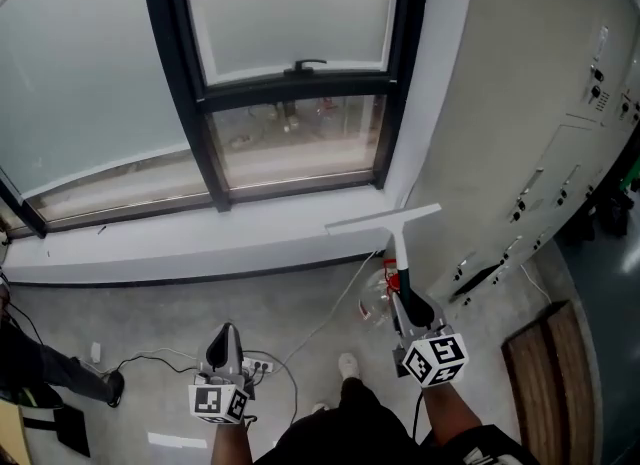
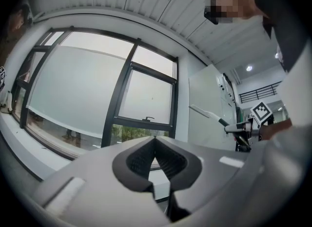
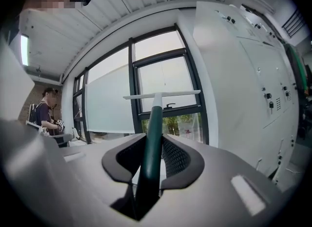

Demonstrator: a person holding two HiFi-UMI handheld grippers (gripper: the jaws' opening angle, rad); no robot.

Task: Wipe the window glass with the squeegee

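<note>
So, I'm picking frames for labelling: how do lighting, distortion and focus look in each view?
Head view: even daylight, no hard shadows, the window bright without glare, the squeegee sharp. Left gripper view: strong fisheye bending the window, dark corners, the left gripper soft up close. Right gripper view: same fisheye and dark corners, the right gripper slightly soft.
</note>
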